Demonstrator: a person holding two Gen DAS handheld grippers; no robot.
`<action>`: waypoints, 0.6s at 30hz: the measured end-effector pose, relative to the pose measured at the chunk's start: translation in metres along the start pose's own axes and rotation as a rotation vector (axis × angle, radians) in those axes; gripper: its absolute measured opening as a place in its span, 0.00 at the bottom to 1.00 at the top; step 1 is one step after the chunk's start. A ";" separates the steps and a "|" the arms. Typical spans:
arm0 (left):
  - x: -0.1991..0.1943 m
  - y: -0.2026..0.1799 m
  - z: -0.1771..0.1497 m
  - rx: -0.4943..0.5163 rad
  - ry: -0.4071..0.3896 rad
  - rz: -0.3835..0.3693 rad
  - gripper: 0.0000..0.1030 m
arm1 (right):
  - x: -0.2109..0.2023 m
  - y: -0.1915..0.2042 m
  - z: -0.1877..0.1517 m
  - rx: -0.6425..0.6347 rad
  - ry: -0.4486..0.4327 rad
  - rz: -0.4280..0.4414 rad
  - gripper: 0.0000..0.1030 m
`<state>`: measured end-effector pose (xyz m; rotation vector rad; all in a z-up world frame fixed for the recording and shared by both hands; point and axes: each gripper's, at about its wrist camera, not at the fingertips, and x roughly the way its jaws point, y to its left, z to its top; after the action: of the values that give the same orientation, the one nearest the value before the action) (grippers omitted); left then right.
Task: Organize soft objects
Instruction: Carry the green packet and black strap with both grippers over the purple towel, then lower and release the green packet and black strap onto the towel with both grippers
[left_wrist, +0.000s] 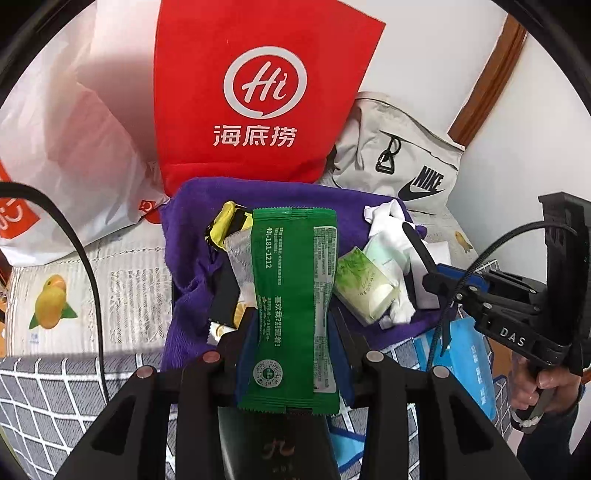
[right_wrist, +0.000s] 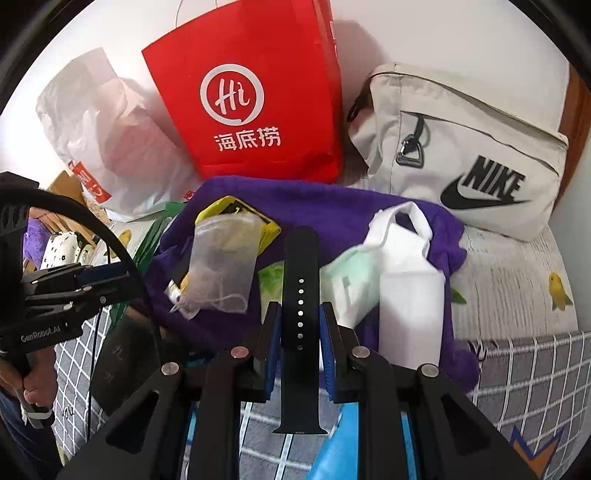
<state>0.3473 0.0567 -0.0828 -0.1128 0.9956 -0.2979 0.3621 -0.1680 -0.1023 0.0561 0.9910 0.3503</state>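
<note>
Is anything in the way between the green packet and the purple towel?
Nothing visible blocks it. The left tool is shut on the green packet, held above the purple towel. But the towel is crowded: a yellow packet, a tissue pack and a white cloth already lie there.

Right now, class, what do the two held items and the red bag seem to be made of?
Green packet in left gripper: glossy plastic film, crimped serrated ends. Black strap in right gripper: matte, probably silicone, punched holes. Red bag: matte, likely paper, sharp creases.
</note>
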 end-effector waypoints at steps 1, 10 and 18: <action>0.003 0.001 0.003 -0.002 0.003 -0.002 0.34 | 0.004 -0.001 0.003 -0.003 0.002 -0.005 0.20; 0.023 -0.001 0.023 0.013 0.040 -0.008 0.34 | 0.035 -0.016 0.027 -0.004 0.021 -0.014 0.20; 0.044 -0.003 0.037 0.020 0.073 -0.005 0.34 | 0.067 -0.024 0.034 0.000 0.095 -0.043 0.20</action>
<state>0.4001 0.0394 -0.0977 -0.0864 1.0647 -0.3184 0.4301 -0.1658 -0.1426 0.0179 1.0848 0.3154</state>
